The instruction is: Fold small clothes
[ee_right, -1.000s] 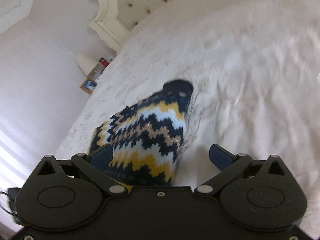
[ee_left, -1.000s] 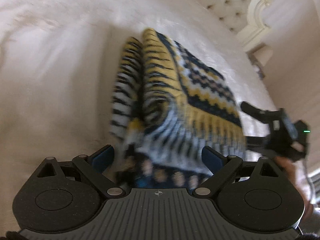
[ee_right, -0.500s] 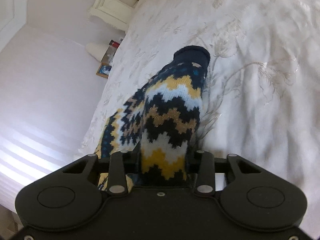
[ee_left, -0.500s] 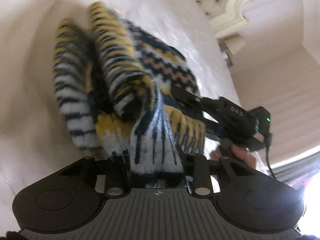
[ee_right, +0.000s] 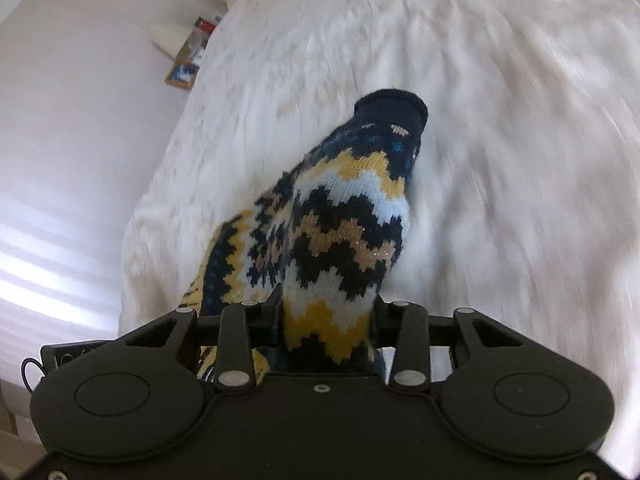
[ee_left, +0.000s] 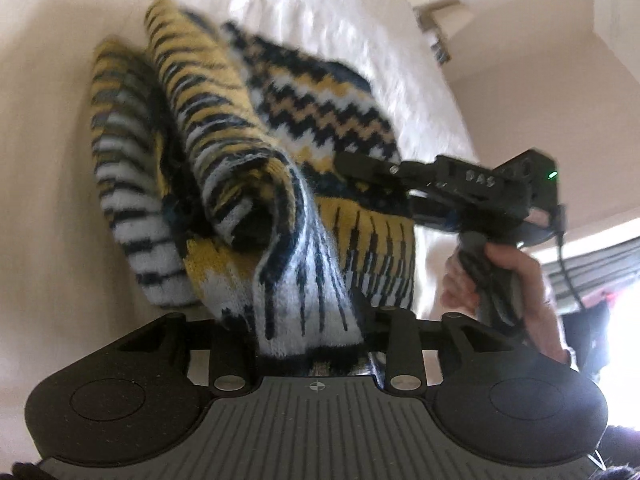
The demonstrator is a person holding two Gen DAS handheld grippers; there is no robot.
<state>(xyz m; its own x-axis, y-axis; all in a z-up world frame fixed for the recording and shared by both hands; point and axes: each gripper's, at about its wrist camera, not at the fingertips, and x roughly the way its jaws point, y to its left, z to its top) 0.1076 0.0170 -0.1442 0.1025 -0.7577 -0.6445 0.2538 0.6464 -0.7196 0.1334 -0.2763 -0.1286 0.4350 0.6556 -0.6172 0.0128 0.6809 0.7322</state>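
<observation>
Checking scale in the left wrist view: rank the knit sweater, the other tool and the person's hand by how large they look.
1. Knit sweater, the largest.
2. Right tool, reaching in from the right.
3. Hand gripping its handle, the smallest.
The sweater is closest to the lens, which exaggerates it.

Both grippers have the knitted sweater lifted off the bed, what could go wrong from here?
1. The left gripper pinches a bunched, multi-layer clump of the sweater, so a layer might slip out.
2. Loose folds hang uneven above the bedspread; laid down like this, they could crease.
3. The right gripper grips only the narrow sleeve, which may stretch.
</observation>
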